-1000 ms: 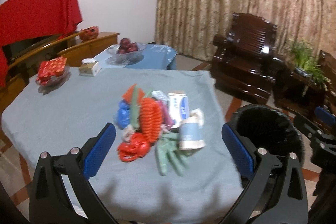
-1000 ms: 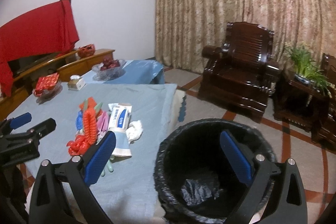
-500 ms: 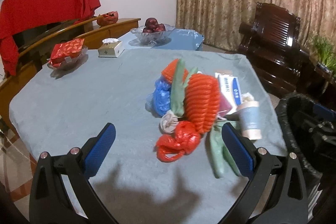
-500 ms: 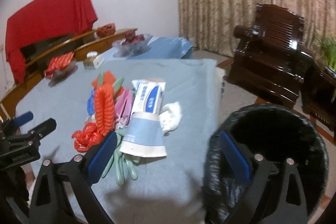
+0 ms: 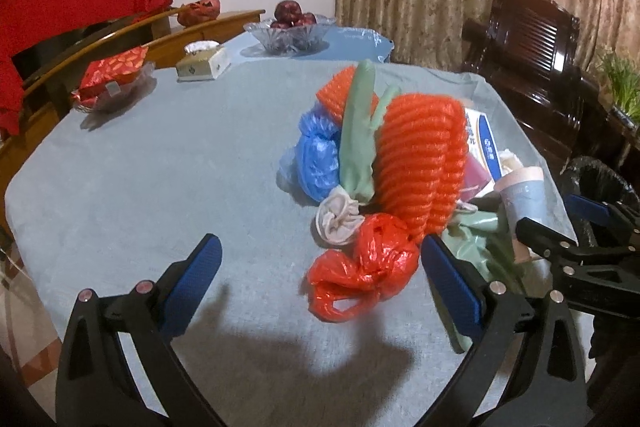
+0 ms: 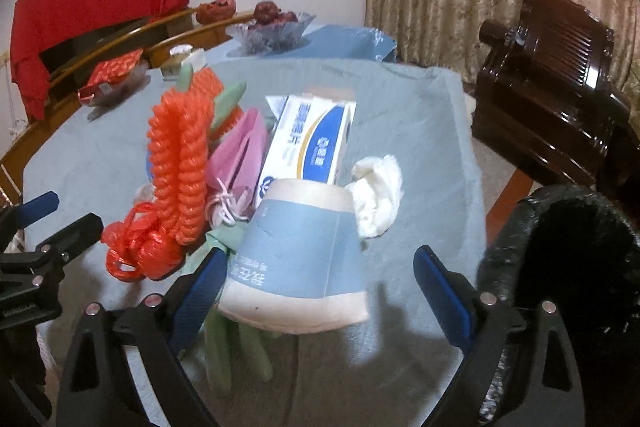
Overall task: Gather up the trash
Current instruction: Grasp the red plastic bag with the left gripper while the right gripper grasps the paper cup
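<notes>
1. The trash lies heaped on a table [image 5: 160,163] under a soft grey-blue cloth, toward the side nearest the black-lined bin [image 6: 568,247] on the floor by the table's edge.
2. The heap holds a ribbed orange foam net [image 5: 420,163], a crinkled red plastic bag [image 5: 368,267], a crumpled blue plastic bag [image 5: 316,163], pale green rubber gloves [image 5: 356,143], a pink cloth pouch [image 6: 240,155] with a drawstring, a wad of white tissue [image 6: 378,195] and a tapered paper cup [image 6: 300,263] lying on its side.
3. The cup has a blue band with white characters too blurred to read; the tissue pack [image 6: 312,143] behind it is white and blue with print I cannot make out.
4. The left gripper [image 5: 320,267] stands wide open, empty, the red bag between its blue-padded fingers and near the right one.
5. The right gripper [image 6: 316,275] is wide open, its jaws having just been closing slightly; the cup lies between them, near the left pad; contact cannot be told.
6. Bare cloth stretches left of the heap; dishes and a small box sit at the far edge.
</notes>
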A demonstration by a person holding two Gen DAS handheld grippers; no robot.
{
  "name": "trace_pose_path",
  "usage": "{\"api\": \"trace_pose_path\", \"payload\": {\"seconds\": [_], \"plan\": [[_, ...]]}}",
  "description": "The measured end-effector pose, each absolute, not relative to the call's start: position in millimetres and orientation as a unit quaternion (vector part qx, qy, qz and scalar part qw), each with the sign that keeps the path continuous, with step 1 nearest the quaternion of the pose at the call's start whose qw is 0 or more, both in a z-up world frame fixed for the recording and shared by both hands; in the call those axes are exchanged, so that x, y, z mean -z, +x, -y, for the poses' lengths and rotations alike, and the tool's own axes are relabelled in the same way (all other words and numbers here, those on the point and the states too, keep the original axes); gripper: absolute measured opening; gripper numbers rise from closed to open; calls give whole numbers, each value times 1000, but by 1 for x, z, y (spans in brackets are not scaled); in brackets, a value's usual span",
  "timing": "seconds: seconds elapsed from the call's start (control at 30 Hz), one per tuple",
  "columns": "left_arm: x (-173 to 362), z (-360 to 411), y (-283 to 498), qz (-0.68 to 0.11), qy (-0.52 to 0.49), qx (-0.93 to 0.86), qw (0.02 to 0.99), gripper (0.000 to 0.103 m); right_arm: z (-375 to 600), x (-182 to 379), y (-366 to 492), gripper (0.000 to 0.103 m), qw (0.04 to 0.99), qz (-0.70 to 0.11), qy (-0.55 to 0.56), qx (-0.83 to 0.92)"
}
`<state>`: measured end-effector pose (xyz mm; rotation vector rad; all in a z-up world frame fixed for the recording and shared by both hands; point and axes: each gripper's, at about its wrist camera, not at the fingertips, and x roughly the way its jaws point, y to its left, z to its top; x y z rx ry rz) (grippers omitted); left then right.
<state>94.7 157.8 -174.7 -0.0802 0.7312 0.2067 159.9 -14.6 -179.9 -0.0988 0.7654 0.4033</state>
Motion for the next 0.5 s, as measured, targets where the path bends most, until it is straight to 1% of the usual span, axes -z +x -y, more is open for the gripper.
{"api": "trace_pose_path", "payload": {"seconds": [0.1, 0.2, 0.23, 0.27, 0.3, 0.43, 0.5], "plan": [[183, -156, 100, -367, -42, -94, 924, 94, 9, 187, 164, 92, 905, -373, -62, -195], [187, -153, 103, -374, -42, -89, 922, 89, 9, 192, 167, 92, 901, -383, -54, -198], [188, -152, 104, -376, -42, -86, 922, 88, 10, 192, 168, 86, 898, -386, -48, -207], [190, -151, 104, -377, -42, -84, 921, 85, 10, 192, 167, 77, 895, -388, -44, -216], [191, -150, 105, -379, -42, -80, 921, 84, 10, 191, 167, 76, 890, -392, -42, -228], [193, -144, 107, -381, -39, -74, 921, 81, 11, 185, 163, 62, 887, -386, -36, -252], [195, -142, 108, -382, -39, -73, 920, 75, 12, 183, 163, 58, 885, -386, -33, -259]]}}
